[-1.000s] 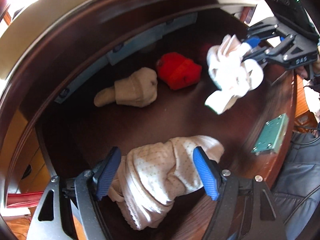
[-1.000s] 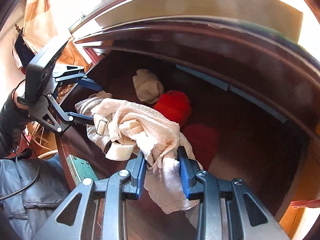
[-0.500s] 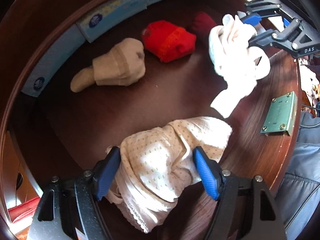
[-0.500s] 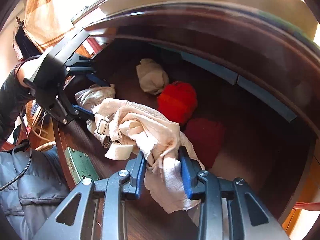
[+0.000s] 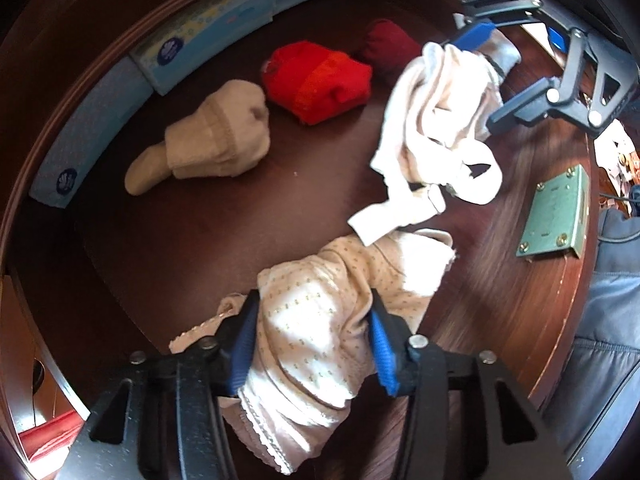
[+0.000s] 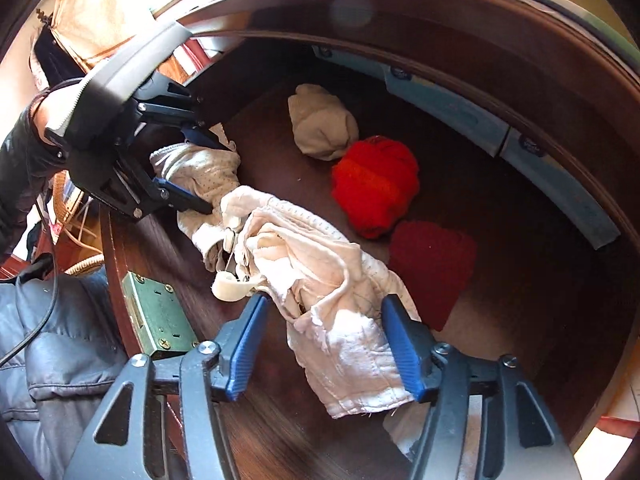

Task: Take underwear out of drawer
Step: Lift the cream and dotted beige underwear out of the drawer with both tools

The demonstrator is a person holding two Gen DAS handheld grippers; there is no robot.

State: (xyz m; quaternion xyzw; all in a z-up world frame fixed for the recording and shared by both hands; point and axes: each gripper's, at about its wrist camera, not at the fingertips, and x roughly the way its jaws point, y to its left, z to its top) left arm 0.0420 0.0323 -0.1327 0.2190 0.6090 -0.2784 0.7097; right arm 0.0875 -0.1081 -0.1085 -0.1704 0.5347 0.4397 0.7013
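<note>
Both grippers down in the dark wooden drawer [image 5: 168, 240], each over a piece of underwear.

Left gripper [image 5: 312, 344]: jaws just closing, blue pads pinching the dotted cream underwear [image 5: 320, 320] at the drawer's near edge. Right gripper [image 6: 328, 344]: jaws just opening, now spread, with the white underwear [image 6: 320, 264] lying loose between them on the drawer floor and touching the dotted piece. Behind: beige sock bundle [image 5: 216, 140], red bundle [image 5: 316, 80], maroon bundle [image 5: 384, 44], blue boxes [image 5: 208, 32] along the back wall.
</note>
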